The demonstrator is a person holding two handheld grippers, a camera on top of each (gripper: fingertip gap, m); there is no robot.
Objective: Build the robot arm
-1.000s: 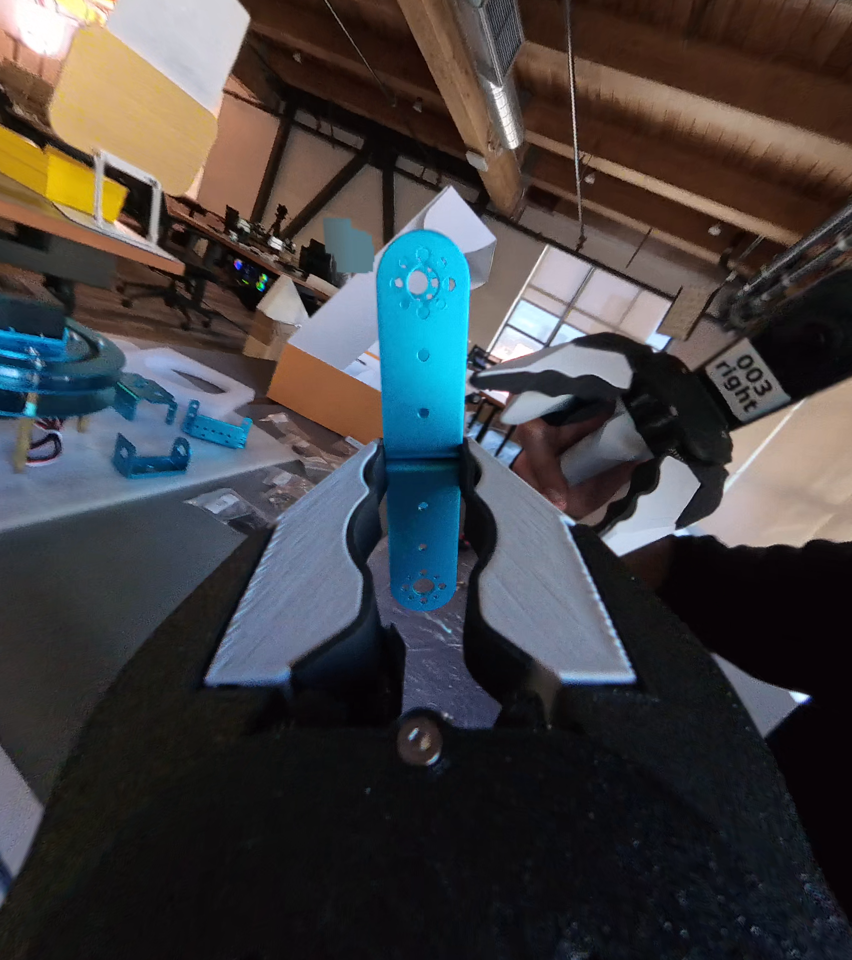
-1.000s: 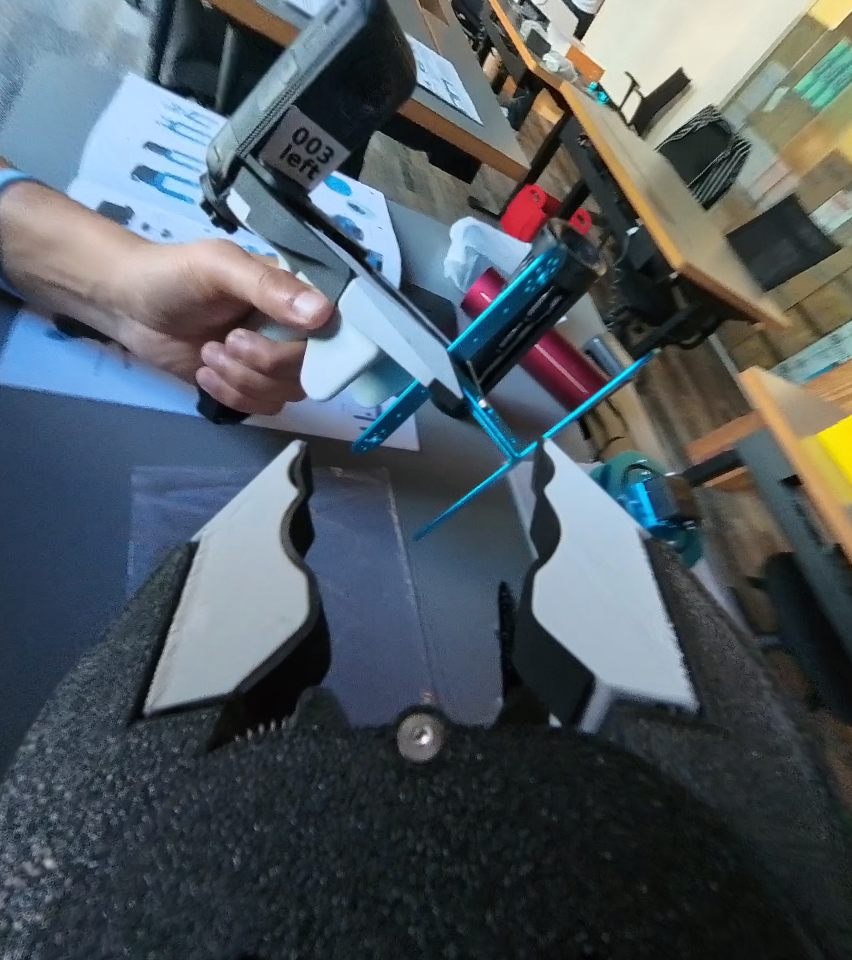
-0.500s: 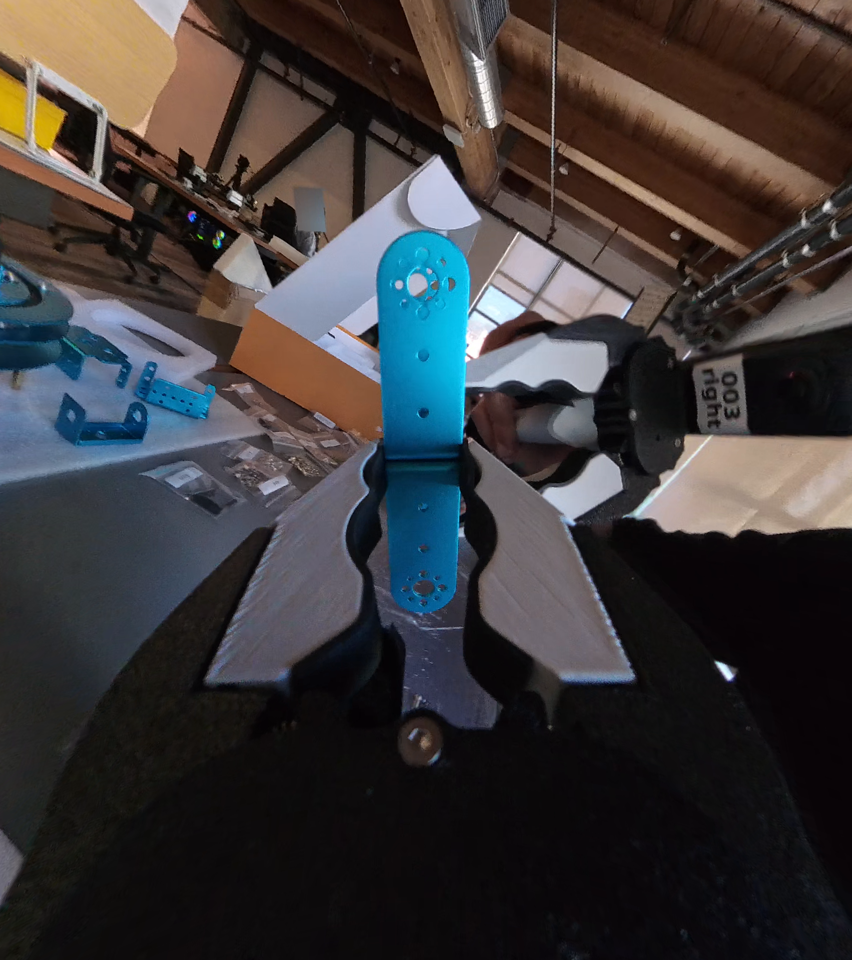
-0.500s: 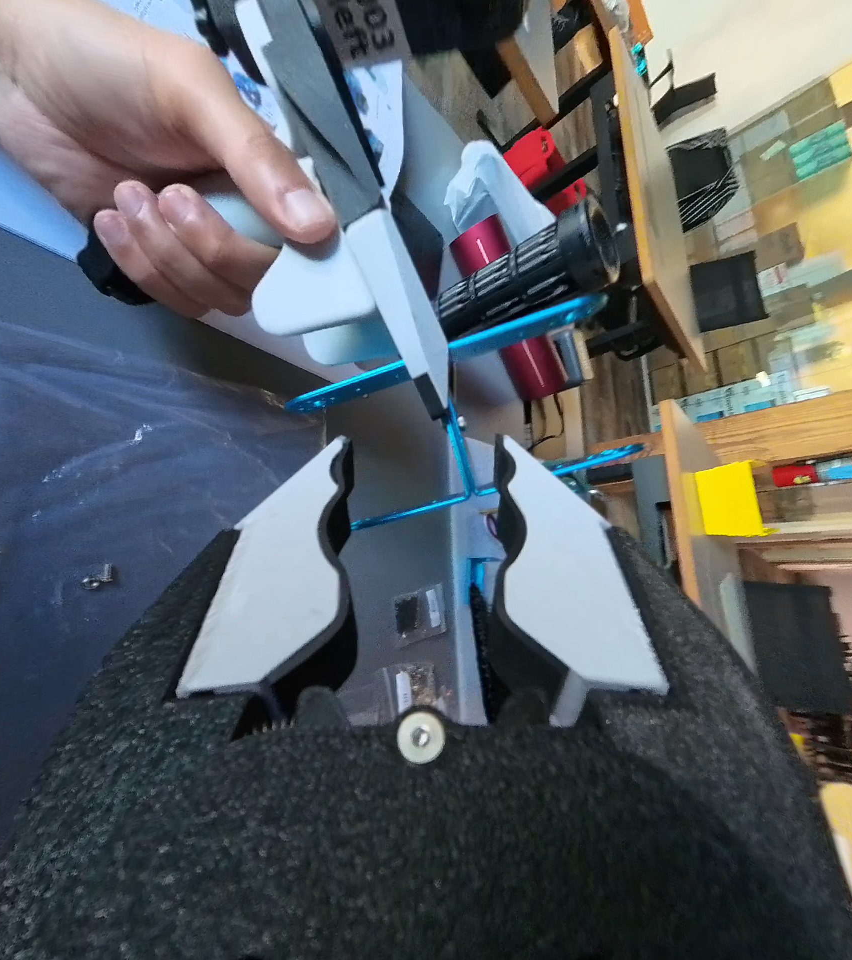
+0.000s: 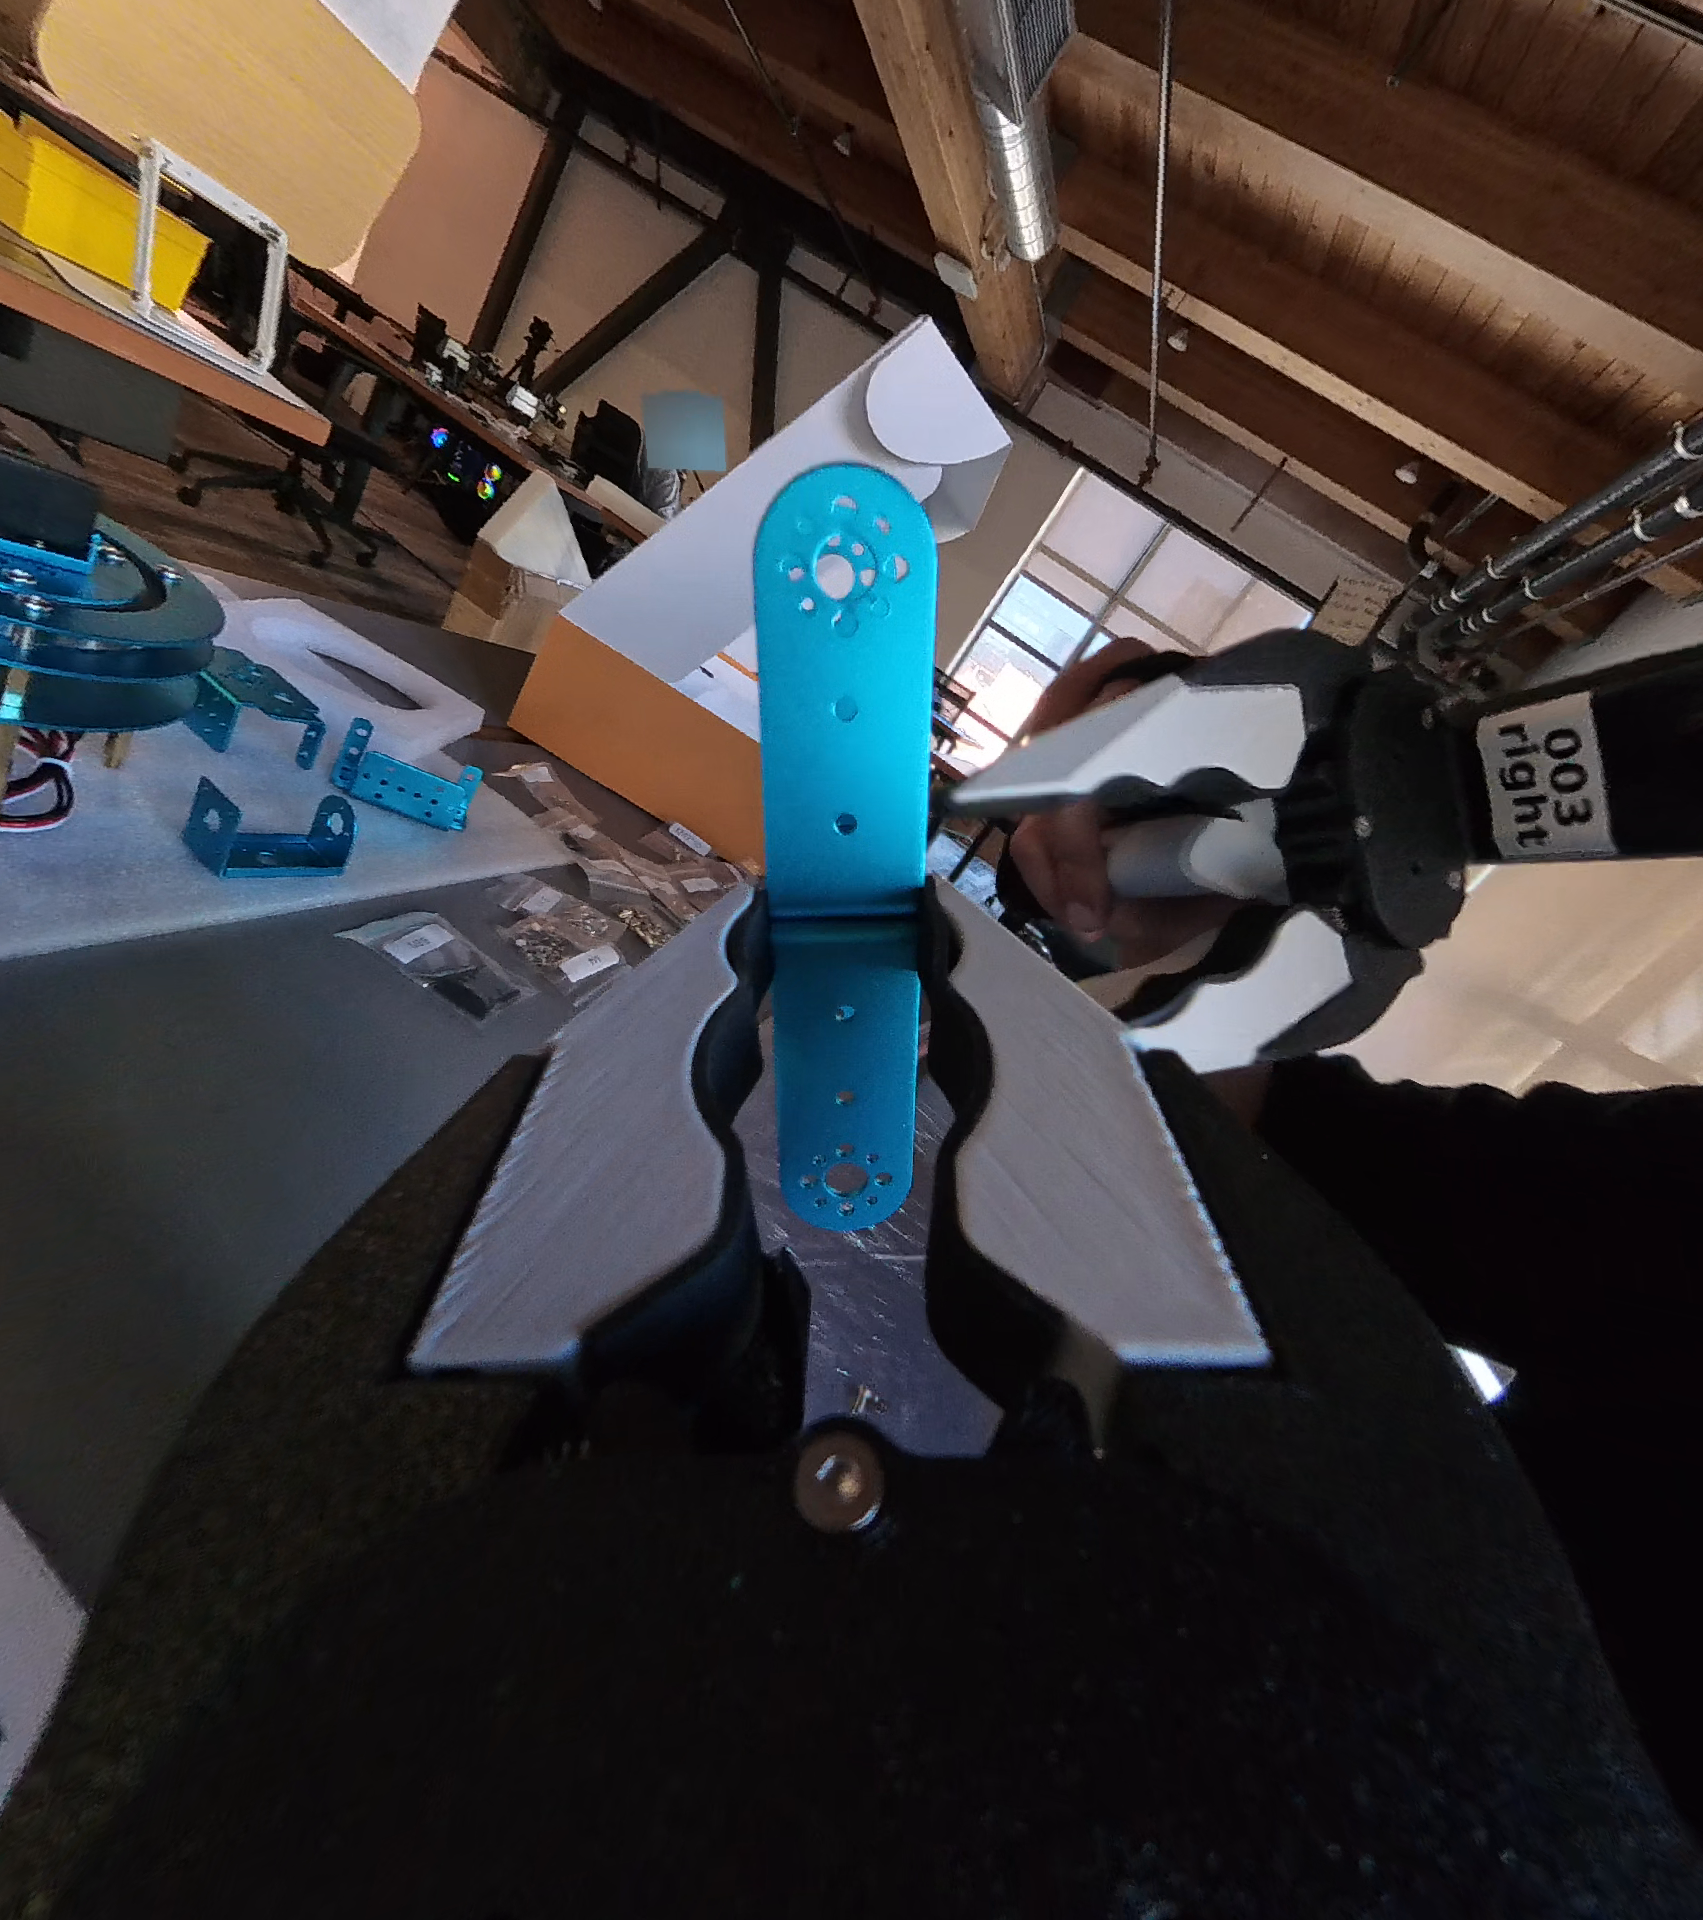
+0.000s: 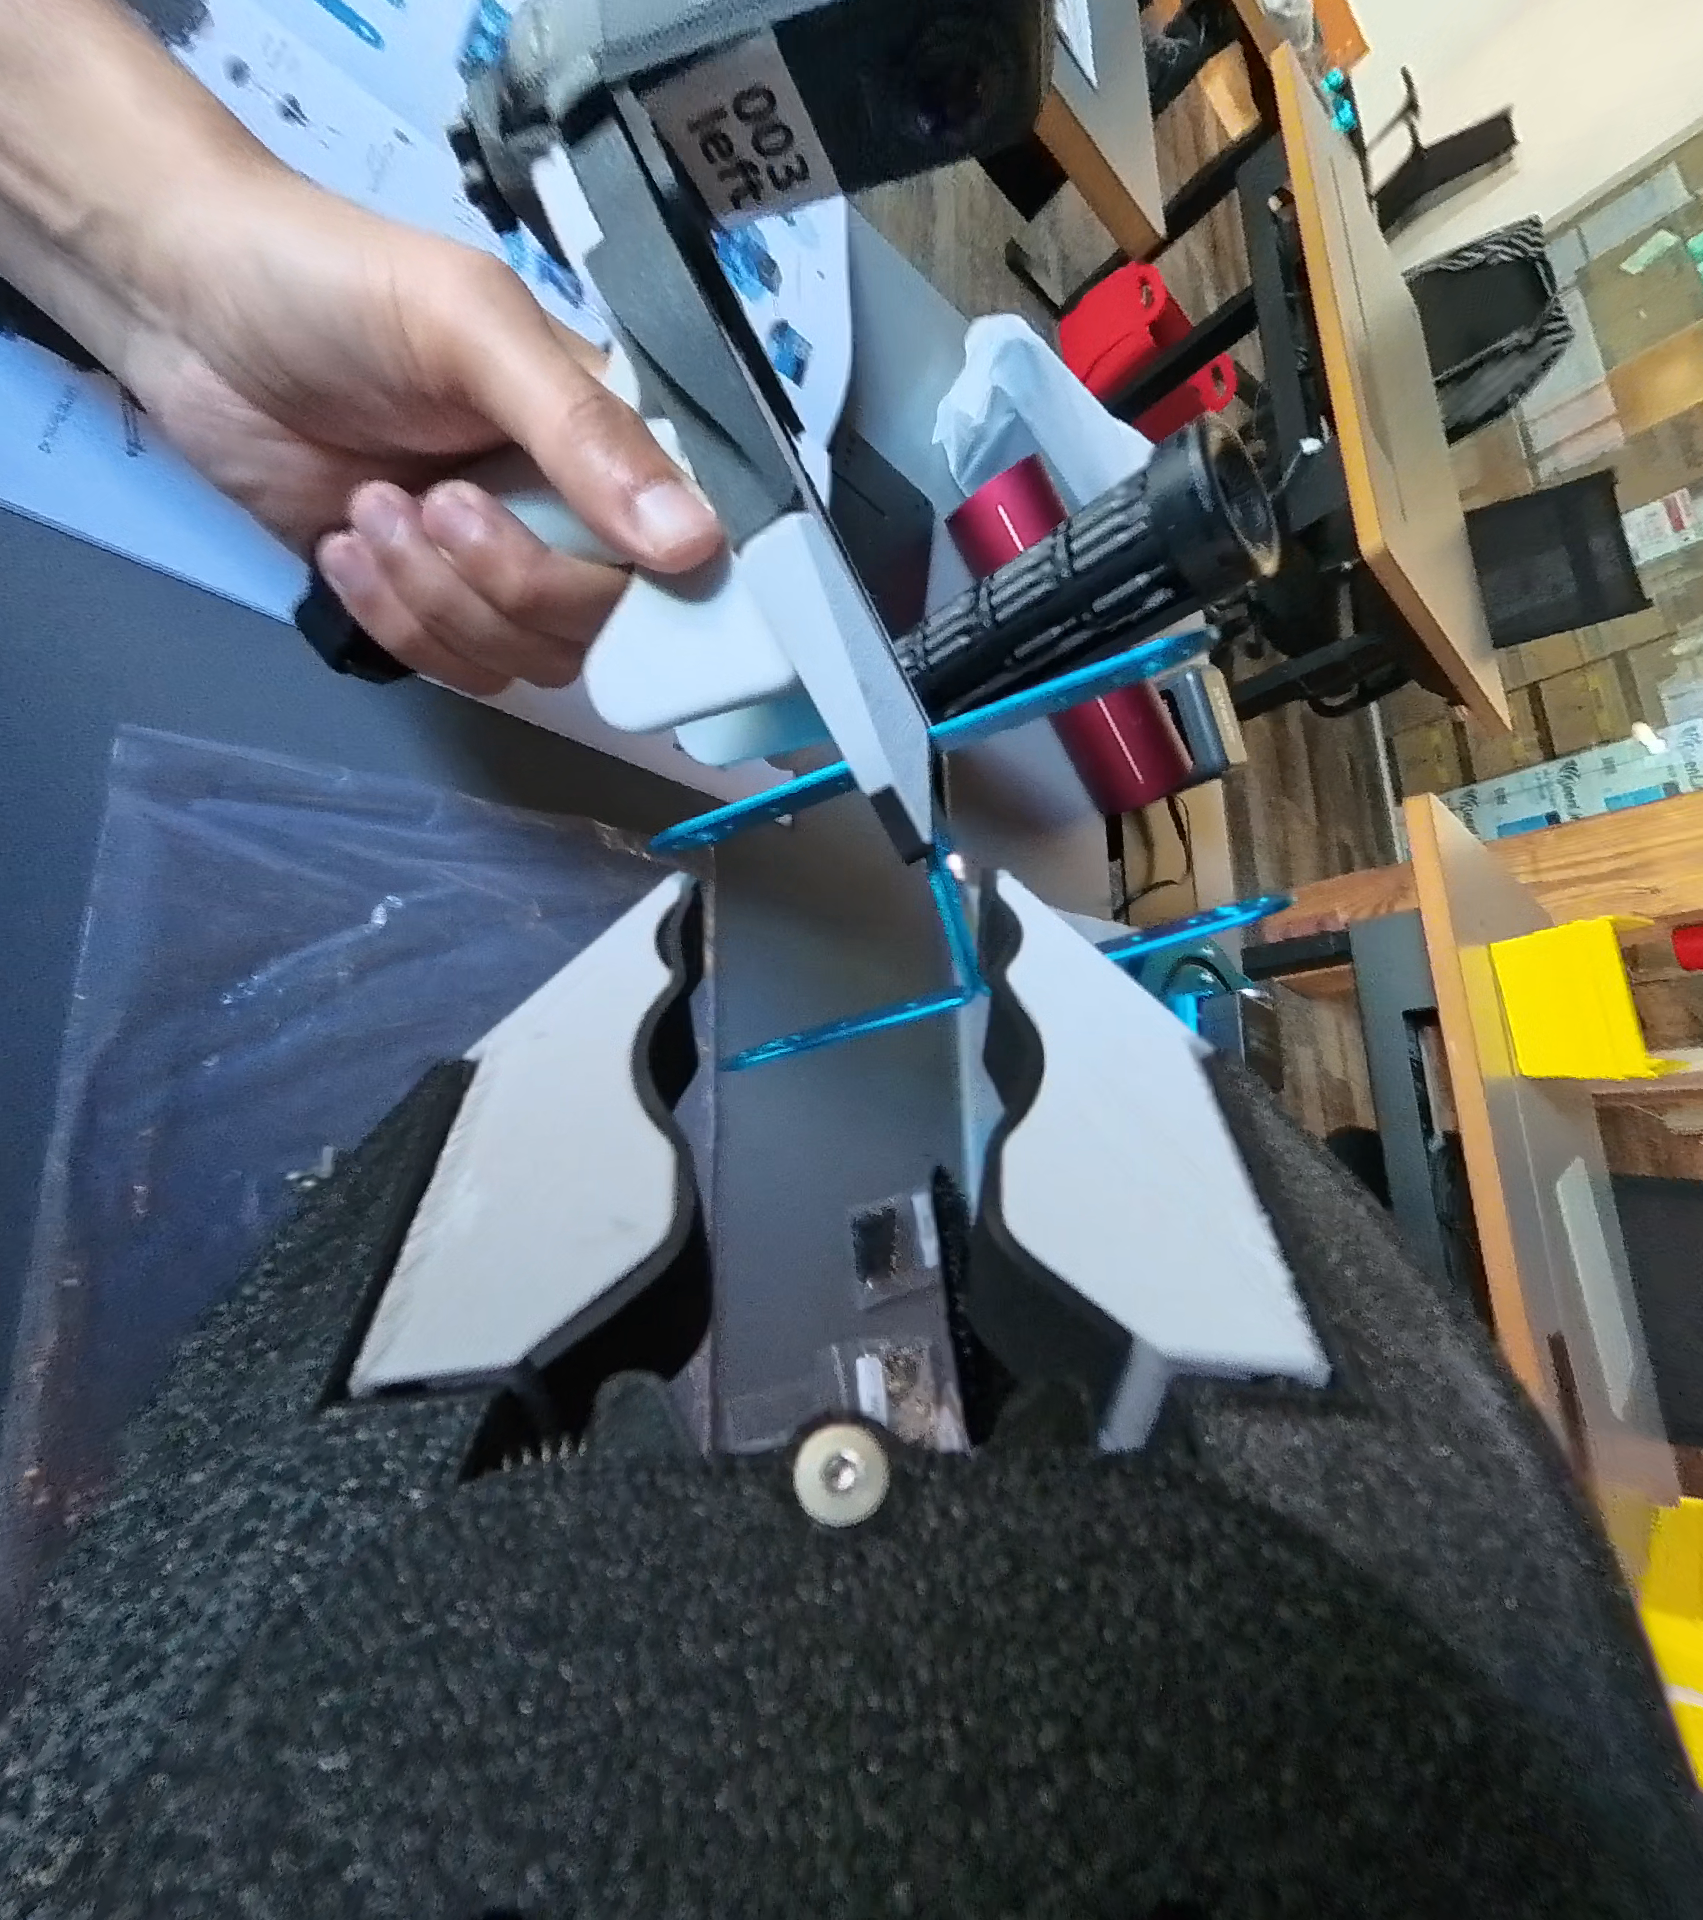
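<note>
Blue metal bracket (image 5: 845,748) was clamped by the left gripper (image 5: 842,914); the open right gripper (image 6: 842,935), closing beside it, could have knocked it askew.

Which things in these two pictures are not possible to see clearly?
- Blue bracket: left wrist view shows one face; the left claw hides its edges.
- Small bags, left wrist view: contents too small.
- Right claw, right wrist view: contact with the bracket unclear, blurred.
</note>
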